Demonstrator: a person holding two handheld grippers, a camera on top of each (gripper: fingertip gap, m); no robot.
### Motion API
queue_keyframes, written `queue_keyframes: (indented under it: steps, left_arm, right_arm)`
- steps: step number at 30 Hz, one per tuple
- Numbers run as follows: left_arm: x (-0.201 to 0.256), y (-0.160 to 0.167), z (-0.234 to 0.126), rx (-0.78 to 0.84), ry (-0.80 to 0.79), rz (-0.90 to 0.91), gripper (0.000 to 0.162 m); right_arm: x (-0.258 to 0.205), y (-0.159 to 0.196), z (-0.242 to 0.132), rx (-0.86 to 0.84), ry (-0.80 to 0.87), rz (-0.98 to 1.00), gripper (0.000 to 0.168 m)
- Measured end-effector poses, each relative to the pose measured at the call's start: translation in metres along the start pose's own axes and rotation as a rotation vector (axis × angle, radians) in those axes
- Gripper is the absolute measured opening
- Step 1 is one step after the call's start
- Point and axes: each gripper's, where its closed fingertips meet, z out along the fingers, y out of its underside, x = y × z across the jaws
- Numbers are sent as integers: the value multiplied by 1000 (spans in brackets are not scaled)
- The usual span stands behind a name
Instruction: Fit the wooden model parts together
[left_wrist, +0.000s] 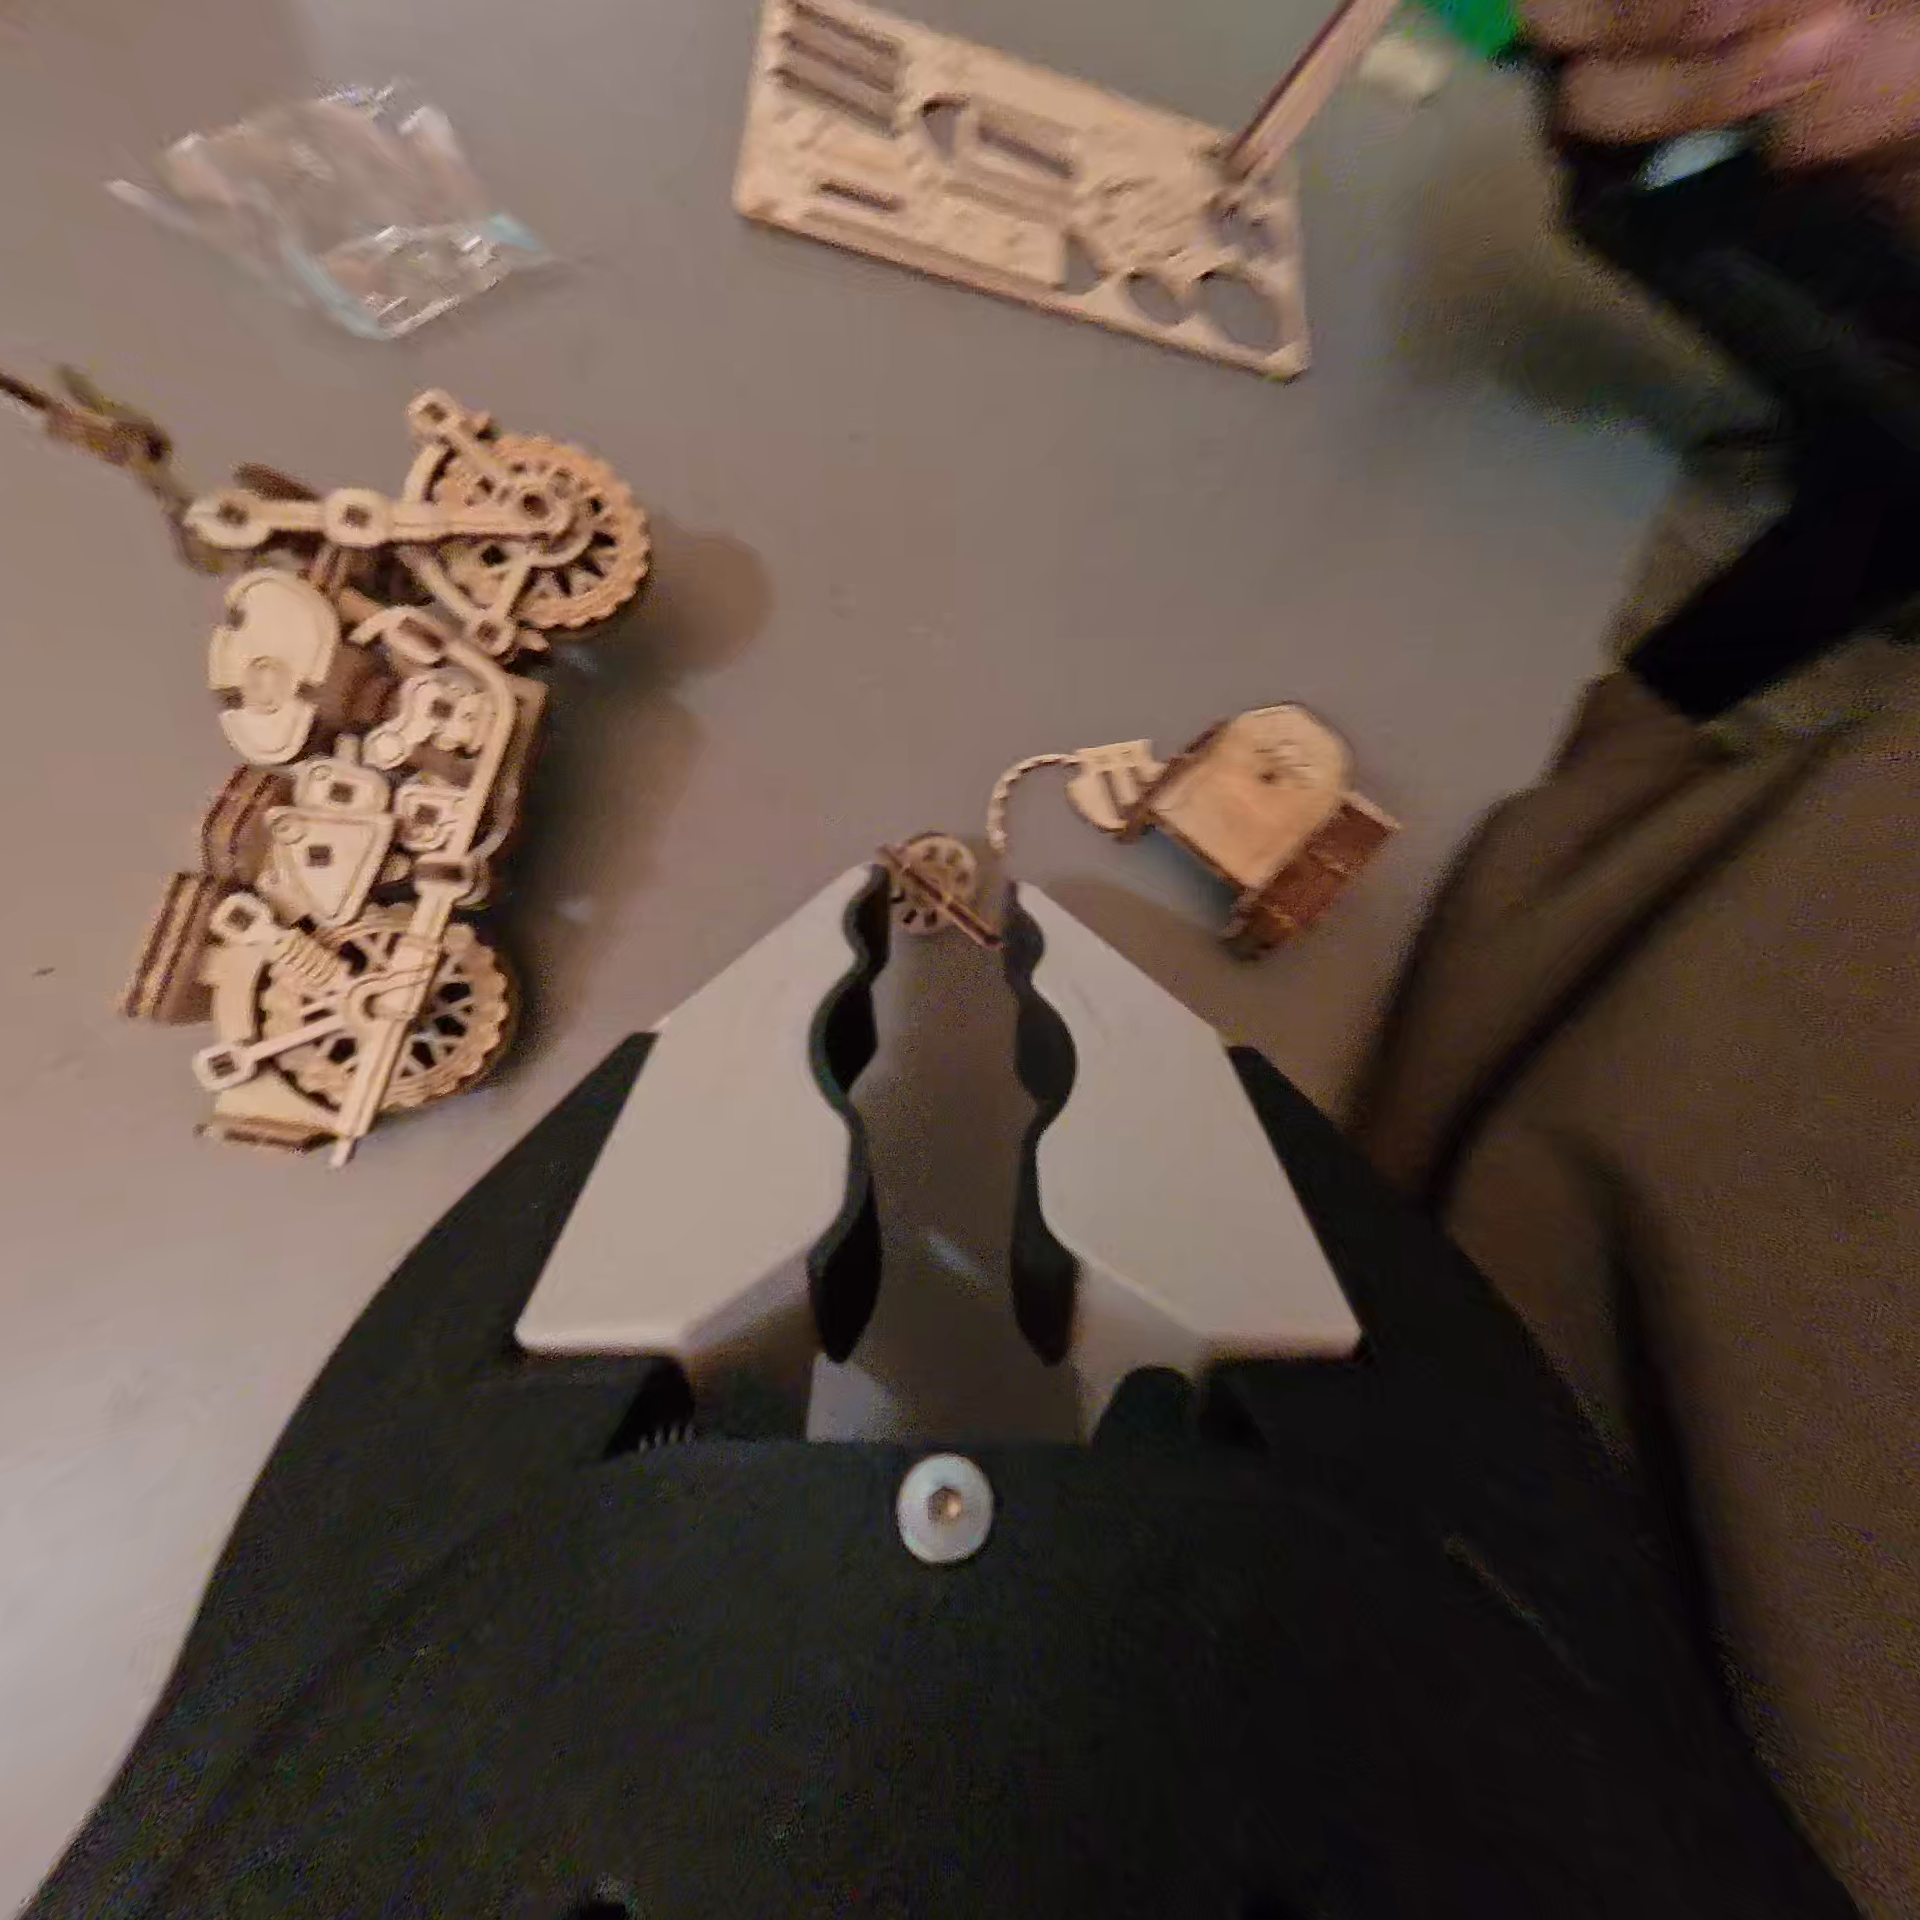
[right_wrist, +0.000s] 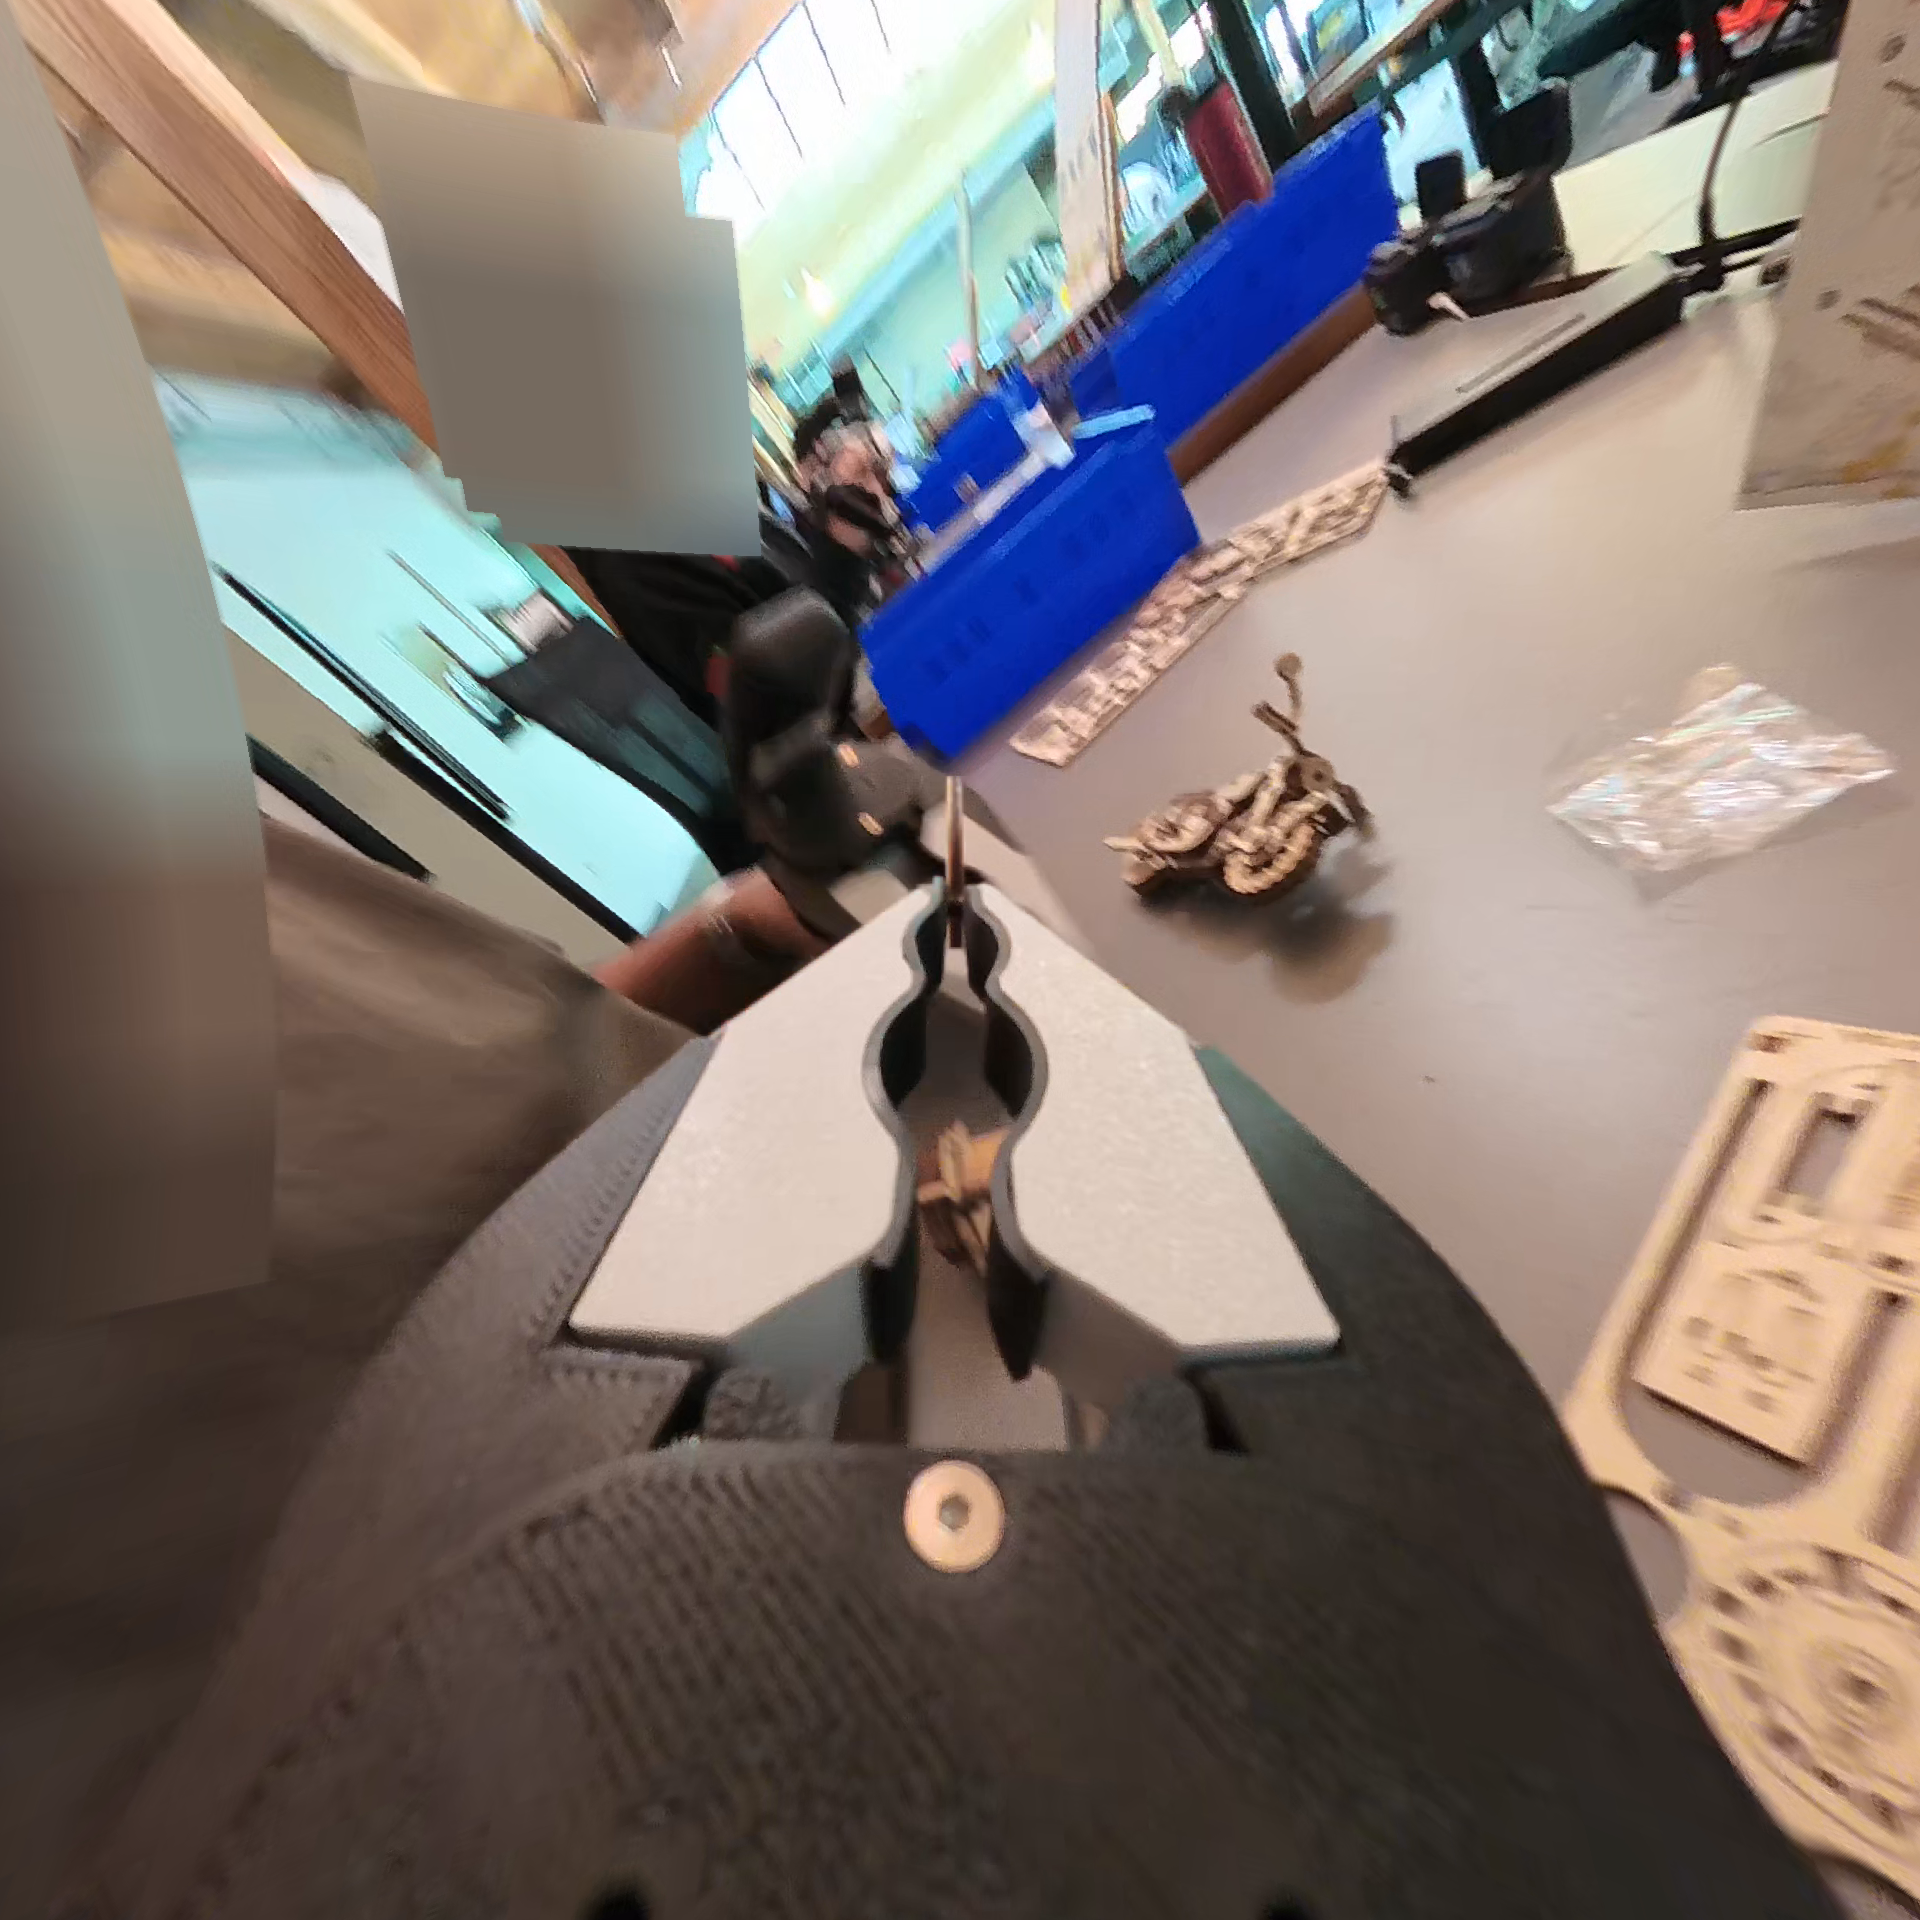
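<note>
- Hovering low over a grey table (left_wrist: 935, 540), the left gripper (left_wrist: 940, 914) fills the lower half of the left wrist view, its fingers spread with a clear gap between them.
- At the fingertips, in the centre of the frame, sits a small wooden wheel on an axle (left_wrist: 935, 883); whether the tips touch it cannot be told.
- Just right of centre lies a small wooden box-shaped part (left_wrist: 1257, 821) with a short chain.
- At middle left rests a wooden motorcycle model (left_wrist: 384, 758), lying on its side; at top centre is a punched-out wooden parts sheet (left_wrist: 1018, 197), and at upper left a clear plastic bag (left_wrist: 332, 208).
- In the right wrist view, the right gripper (right_wrist: 954, 920) has its fingers pressed nearly together, pinching a thin metal rod (right_wrist: 952, 831) at the tips, centre of frame.
- Judgement: the step in hand seems to be picking up the wheel. To do it well, centre the wheel between the left pads, close gently on the rim rather than the thin axle, and keep the rod steady for alignment.
</note>
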Motion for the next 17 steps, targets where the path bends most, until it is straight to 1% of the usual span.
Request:
queue_keyframes:
  steps: [2, 3, 5, 7, 9, 11, 13, 14, 16, 17]
  left_arm:
    - [16, -11, -12, 79, 135, -12, 21]
    - [16, -15, -17, 112, 156, -40, 22]
    - [6, -17, -21, 128, 130, -87, 23]
    - [1, -13, -22, 108, 101, -61, 29]
    - [5, -9, -20, 84, 85, 37, 44]
    - [8, -7, -16, 57, 35, 199, 54]
    - [20, -8, -11, 42, 51, 370, 57]
    - [28, -8, -9, 28, 89, 438, 57]
    - [33, -3, -5, -57, 154, 536, 58]
    - [30, 2, -3, -129, 176, 545, 58]
  right_arm:
    - [2, 6, 0, -53, 24, -57, 0]
    - [3, 9, 0, -77, 33, -81, 1]
    - [4, 16, 3, -116, 47, -107, 0]
    - [3, 22, 7, -142, 45, -113, 0]
    - [2, 25, 10, -153, 37, -111, 0]
    - [2, 26, 10, -148, 29, -102, 1]
    - [2, 23, 9, -133, 15, -83, 0]
    - [2, 21, 8, -122, 7, -73, 0]
    - [2, 17, 6, -102, 4, -60, 0]
    - [2, 15, 5, -94, 9, -61, 0]
